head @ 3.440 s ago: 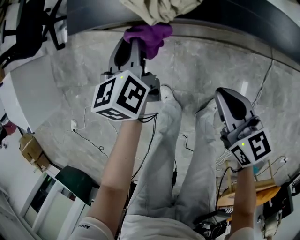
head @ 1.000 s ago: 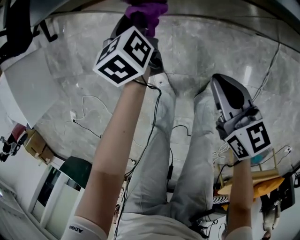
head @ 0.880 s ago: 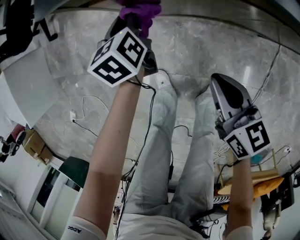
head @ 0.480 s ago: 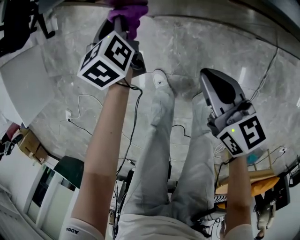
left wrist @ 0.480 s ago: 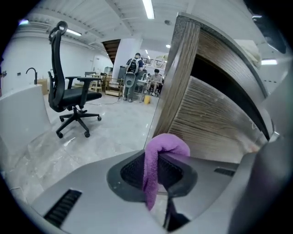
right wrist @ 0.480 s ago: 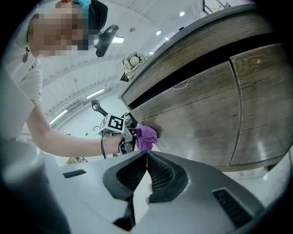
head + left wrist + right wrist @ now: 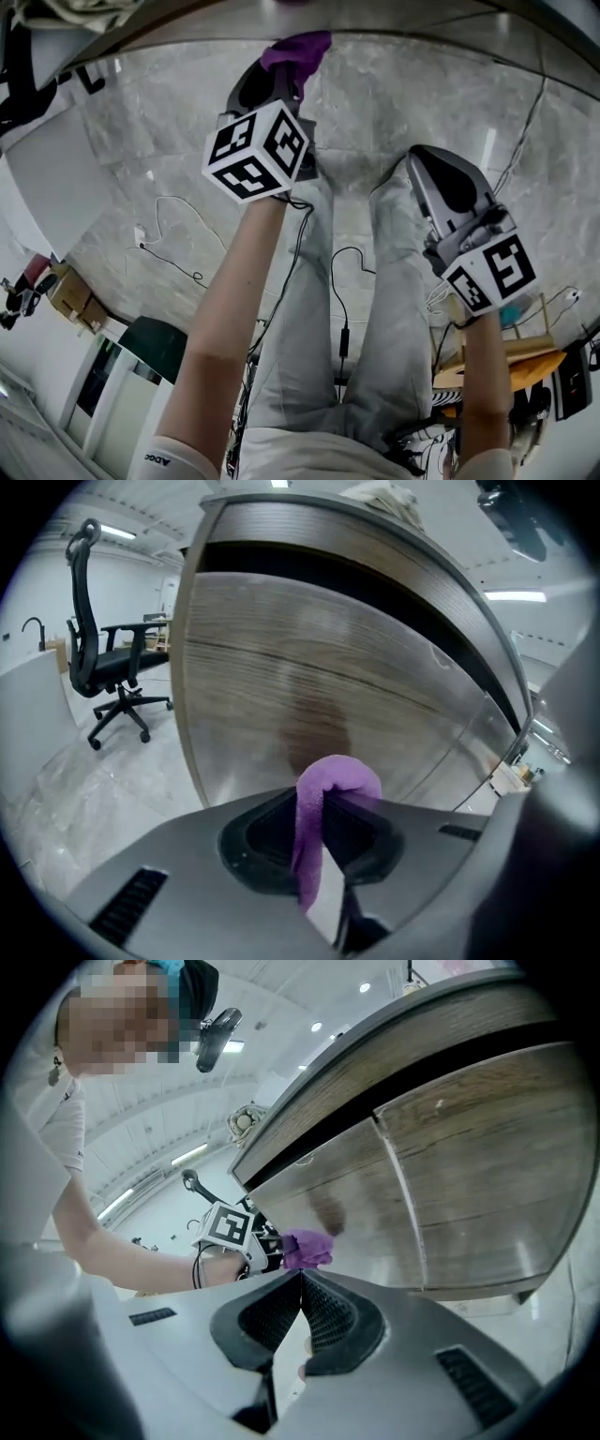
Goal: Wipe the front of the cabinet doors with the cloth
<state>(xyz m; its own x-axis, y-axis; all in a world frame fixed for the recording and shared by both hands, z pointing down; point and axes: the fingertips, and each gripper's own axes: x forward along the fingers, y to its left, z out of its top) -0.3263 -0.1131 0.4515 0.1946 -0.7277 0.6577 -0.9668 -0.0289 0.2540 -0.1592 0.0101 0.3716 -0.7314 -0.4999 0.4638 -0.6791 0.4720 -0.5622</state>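
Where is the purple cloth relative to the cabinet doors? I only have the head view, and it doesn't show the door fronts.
Observer: In the left gripper view, the left claw is shut on the purple cloth, and its folded end points at the wooden cabinet door.
Operator: Is it touching?
Observer: I cannot tell. A darker smudge sits on the door just ahead of the cloth.
Operator: And the right claw?
Observer: The right claw is shut with nothing in it. It is held back from the cabinet and faces the seam between two doors.
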